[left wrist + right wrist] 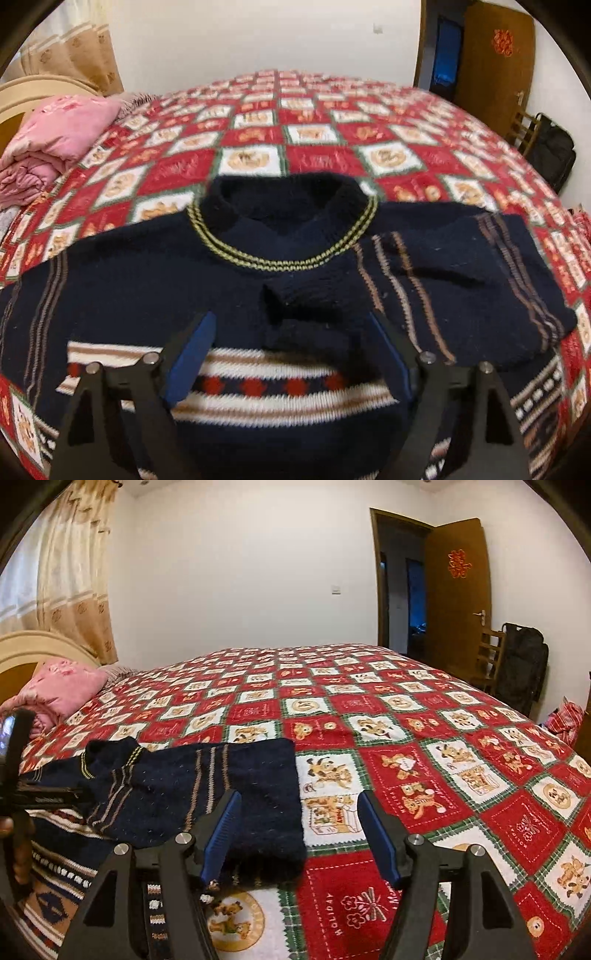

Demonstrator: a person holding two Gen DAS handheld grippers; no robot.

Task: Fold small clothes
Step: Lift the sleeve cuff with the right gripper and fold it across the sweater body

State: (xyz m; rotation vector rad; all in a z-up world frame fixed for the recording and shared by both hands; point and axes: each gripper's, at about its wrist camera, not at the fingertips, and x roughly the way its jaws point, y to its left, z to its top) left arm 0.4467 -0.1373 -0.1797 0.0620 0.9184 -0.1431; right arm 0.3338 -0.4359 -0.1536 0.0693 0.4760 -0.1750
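A small navy knitted sweater point(155, 280) with a yellow-striped neckline and white, red and brown bands lies flat on the bed. Its right sleeve point(461, 269) is folded across the chest, with the cuff point(295, 302) near the middle. My left gripper point(291, 332) is open and empty, just above the chest, with the cuff between its blue pads. In the right wrist view the sweater point(177, 794) lies at the lower left. My right gripper point(299, 808) is open and empty over the folded sleeve's right edge.
The bed has a red and white checked cartoon bedspread point(406, 746). A folded pink quilt point(55, 144) lies at the headboard on the left. An open brown door point(458, 602), a chair and a dark bag point(521, 664) stand at the far right.
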